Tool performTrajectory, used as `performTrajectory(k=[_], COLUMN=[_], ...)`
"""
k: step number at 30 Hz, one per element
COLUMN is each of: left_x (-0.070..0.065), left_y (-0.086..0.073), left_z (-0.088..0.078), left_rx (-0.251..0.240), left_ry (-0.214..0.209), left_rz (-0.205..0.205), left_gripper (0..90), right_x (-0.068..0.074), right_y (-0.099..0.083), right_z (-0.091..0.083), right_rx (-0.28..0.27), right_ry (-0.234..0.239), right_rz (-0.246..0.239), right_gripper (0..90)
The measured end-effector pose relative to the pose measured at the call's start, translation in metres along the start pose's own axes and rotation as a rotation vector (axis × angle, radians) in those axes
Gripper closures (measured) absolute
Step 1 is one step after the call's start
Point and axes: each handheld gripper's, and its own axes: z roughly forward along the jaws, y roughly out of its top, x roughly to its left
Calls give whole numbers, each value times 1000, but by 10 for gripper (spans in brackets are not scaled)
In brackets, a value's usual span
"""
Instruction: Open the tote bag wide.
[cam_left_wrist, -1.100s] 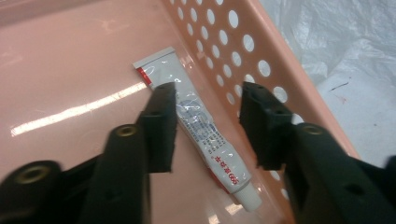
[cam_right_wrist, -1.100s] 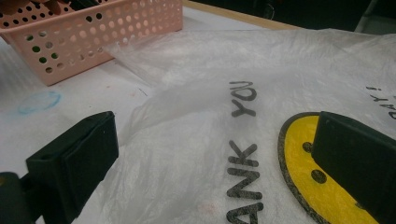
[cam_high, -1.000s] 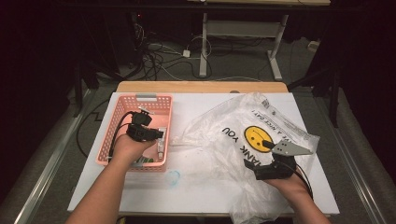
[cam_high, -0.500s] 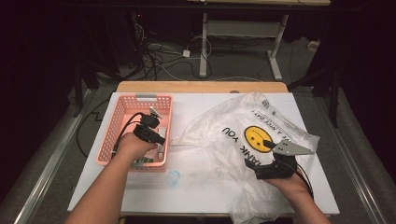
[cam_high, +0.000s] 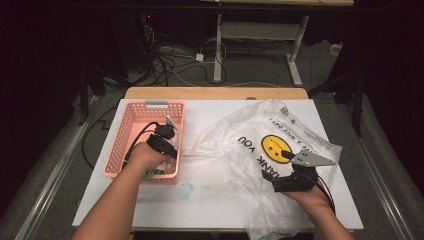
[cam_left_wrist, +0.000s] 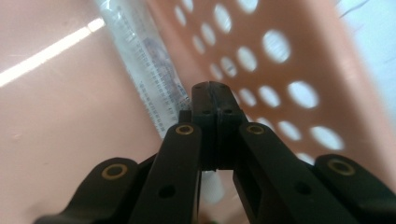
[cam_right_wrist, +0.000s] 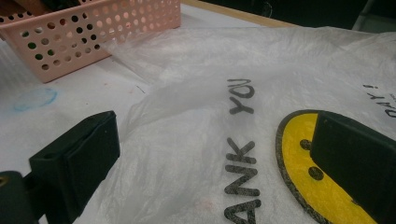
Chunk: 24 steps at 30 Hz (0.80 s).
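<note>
Plastic bag (cam_high: 270, 150): spread crumpled over the right half of the desk (cam_high: 210, 200), smiley face and "THANK YOU" print up; one edge reaches toward the basket.
Left tool (cam_left_wrist: 210, 100): jaws pressed together with nothing visibly between them, tips down inside the pink basket (cam_high: 131, 125) at the desk's left side.
Sealed packet (cam_left_wrist: 144, 70): a long clear wrapper lying on the basket floor, just beside the tool tips along the perforated wall.
Right tool (cam_high: 292, 176): jaws spread wide over the bag near the desk's front right.
Step in hand: likely taking the packet out for bagging; the jaws should open first, straddle the wrapper, then close.
Change: the left tool has shifted slightly toward the basket's front; the right tool stays put.
</note>
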Motion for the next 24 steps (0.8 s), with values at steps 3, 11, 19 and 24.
performTrajectory(k=[3, 11, 19, 24], left_x=[-2, 7, 22, 26], left_y=[0, -3, -11, -17], left_z=[2, -4, -19, -34], left_rx=[7, -24, -82, -179], left_ry=[31, 66, 99, 80], left_rz=[15, -20, -69, -55], left_gripper=[878, 878, 875, 784], right_x=[0, -2, -2, -2], right_y=[1, 0, 0, 0], right_z=[-2, -2, -3, -3], right_rx=[-9, -7, -12, -12], right_ry=[-1, 2, 1, 3], right_rz=[6, 11, 11, 7], right_gripper=[23, 24, 24, 24])
